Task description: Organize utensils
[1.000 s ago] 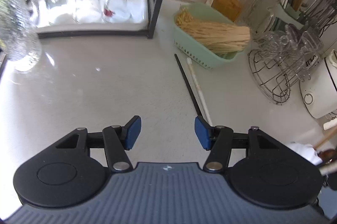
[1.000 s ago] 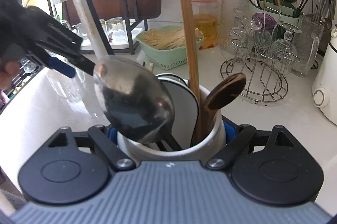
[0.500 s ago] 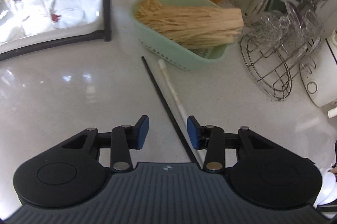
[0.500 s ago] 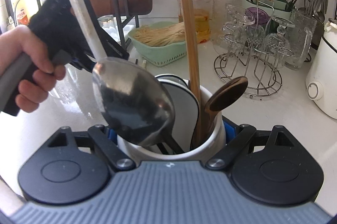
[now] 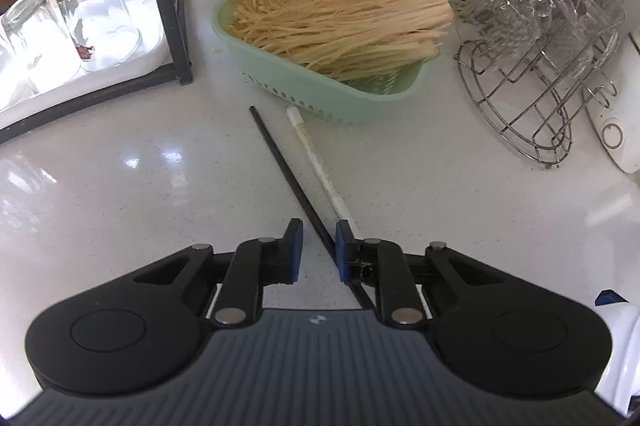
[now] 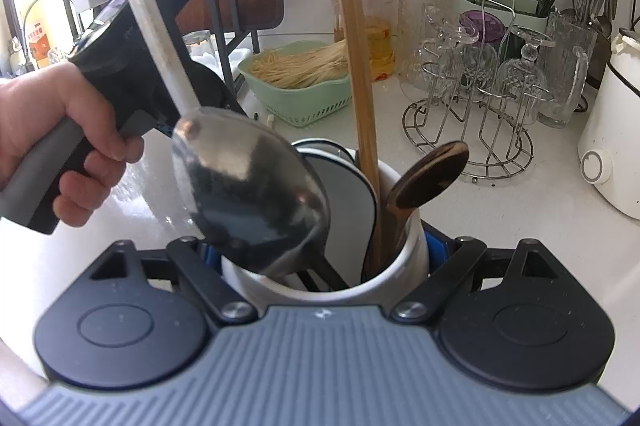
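The left tongs are narrowed to a small gap and held low over the surface, with the black chopstick running between the pads, not yet pinched. The narrow gap seems chosen so that only this stick is taken. Just right of the right pad lies the white chopstick, almost parallel, its far end near the green basket ahead. The right tongs are clamped on the white holder, apparently to keep it steady and upright as the place for the sticks. In it stand a metal spoon, a dark wooden spoon and a bamboo handle. The hand on the left tongs' grip is seen to the left of the holder.
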Demonstrator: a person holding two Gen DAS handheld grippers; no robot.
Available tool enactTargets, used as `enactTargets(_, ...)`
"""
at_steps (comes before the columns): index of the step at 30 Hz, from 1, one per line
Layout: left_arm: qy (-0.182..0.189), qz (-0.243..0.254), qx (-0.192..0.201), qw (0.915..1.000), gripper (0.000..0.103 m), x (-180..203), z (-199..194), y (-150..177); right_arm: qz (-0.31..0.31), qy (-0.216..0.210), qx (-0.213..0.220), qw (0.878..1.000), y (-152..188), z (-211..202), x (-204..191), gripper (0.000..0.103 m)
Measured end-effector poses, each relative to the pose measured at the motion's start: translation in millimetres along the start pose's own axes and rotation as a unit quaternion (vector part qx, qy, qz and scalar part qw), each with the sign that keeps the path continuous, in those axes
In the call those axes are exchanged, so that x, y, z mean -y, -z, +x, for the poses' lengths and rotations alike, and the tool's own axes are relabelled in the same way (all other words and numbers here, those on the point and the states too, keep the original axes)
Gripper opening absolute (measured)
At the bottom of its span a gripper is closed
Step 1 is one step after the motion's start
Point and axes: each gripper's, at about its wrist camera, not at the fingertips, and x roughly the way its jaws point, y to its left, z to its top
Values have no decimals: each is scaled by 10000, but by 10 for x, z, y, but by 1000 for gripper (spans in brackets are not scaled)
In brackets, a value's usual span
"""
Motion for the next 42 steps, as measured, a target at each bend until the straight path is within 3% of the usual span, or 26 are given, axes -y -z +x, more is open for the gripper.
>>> enactTargets(4, -141, 70, -32, 9999, 11, 32, -14, 7, -16, -7, -12, 10000, -4, 20, 3, 91)
enactTargets(14, -93, -32, -102, 9999, 0, -41, -193, 240, -80, -69, -8, 9999, -7, 34, 2, 91)
enactTargets(24, 20, -106, -145, 9998, 0, -2, -532, 660, -144, -152, 59, 9998, 4, 41, 7, 91)
enactTargets(28, -2, -168, -106, 9998, 1, -17, -582, 670, -167, -177, 51, 9997, -2, 46, 7, 91)
enactTargets(31, 193, -282, -170, 9993, 2, -61, -618, 678, -167, -179, 48, 9997, -6, 50, 8, 91)
enactTargets(34, 379, -181, -348, 9985, 11, -71, -631, 727, -152, -175, 51, 9997, -10, 51, 6, 91)
enactTargets(36, 427, -47, -439, 9981, 27, -46, -665, 800, -138, -165, 38, 9998, -11, 49, 1, 91)
enactTargets(42, 277, 223, -559, 9978, 32, 49, -762, 1060, -29, -197, 77, 9998, -8, 52, 23, 91)
